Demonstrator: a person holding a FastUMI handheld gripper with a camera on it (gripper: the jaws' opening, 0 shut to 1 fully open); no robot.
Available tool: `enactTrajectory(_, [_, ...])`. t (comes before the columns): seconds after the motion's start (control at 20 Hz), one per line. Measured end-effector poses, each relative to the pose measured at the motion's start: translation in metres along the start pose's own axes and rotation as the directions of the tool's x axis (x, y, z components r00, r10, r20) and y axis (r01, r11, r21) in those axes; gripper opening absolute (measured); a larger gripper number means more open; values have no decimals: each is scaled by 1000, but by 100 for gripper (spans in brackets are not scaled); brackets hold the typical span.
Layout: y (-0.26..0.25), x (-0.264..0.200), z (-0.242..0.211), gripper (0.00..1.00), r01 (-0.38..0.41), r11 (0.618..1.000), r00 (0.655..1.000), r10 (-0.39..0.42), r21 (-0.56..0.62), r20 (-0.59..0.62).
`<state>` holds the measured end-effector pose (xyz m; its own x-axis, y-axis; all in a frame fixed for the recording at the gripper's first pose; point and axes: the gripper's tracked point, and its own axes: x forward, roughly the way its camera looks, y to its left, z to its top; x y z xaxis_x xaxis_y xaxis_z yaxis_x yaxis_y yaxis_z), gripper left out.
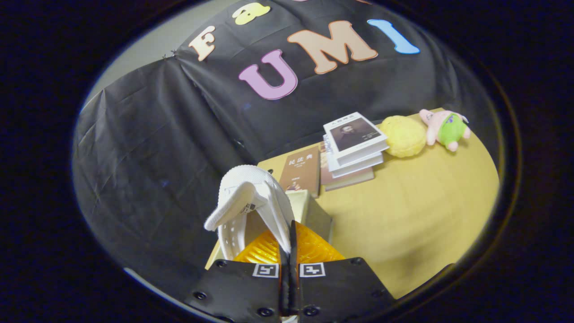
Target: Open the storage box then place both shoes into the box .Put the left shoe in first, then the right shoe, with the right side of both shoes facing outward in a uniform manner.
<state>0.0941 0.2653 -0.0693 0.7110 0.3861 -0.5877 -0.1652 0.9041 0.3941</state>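
My gripper [287, 244] is shut on the white shoe [251, 197], with both fingers pinching the rim of the shoe's opening. The shoe hangs lifted in front of the fingers, its tongue and heel tab curling off to one side. Just beyond the fingers, partly behind the shoe, stands the storage box [316, 211], a pale box on the wooden table [417, 215]. Whether the box is open is hidden by the shoe and fingers.
A brown book [301, 172] stands just past the box. Beyond it lies a stack of books [354, 150]. A yellow round plush [405, 136] and a pink and green plush toy [446, 128] sit at the table's far side. Black cloth walls the booth.
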Motion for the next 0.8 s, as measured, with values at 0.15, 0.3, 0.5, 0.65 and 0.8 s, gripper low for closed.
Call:
enactTrajectory(0.15, [28,28,-13,3,-7,1000,999,7,29,-31])
enactTrajectory(0.3, [31,58,-26,3,52,999,997,-51,13,-58])
enactTrajectory(0.5, [-1,77,-43,3,247,964,965,-254,-99,-62])
enactTrajectory(0.65, [-12,84,-55,4,318,934,941,-331,-162,-64])
enactTrajectory(0.8, [-14,87,-63,4,342,915,930,-362,-213,-64])
